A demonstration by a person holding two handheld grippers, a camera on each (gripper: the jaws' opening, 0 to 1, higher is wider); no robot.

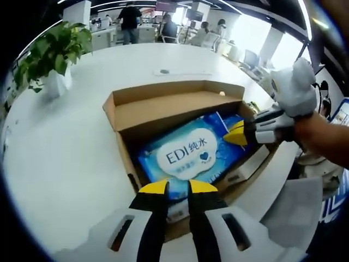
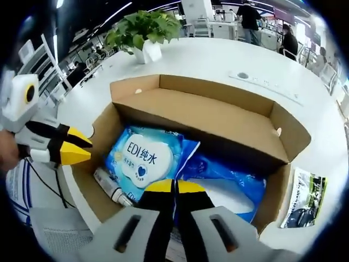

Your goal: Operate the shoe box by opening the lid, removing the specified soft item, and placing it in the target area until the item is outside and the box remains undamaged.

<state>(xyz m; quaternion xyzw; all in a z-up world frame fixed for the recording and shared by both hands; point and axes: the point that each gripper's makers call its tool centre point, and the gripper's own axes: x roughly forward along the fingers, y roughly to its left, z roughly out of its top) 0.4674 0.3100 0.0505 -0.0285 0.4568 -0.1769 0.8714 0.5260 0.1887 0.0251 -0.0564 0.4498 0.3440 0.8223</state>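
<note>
Lid already folded back on the shoe box; step in hand looks like the lift-out. Soft blue wipes pack lying flat inside, just ahead of the left tongs, whose tips stand slightly parted, grasping nothing. Right tongs nearly clenched, empty, over a second blue pack. Best pinched at the pack's near edge, raised straight, clear of cardboard walls. Open white table beyond the box; potted plant well apart.

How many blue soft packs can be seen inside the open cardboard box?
2. The blue wet-wipe pack with the white EDI label lies at the box's left side; a second blue plastic pack lies right of it, under the open cardboard box lid. More may be hidden.
</note>
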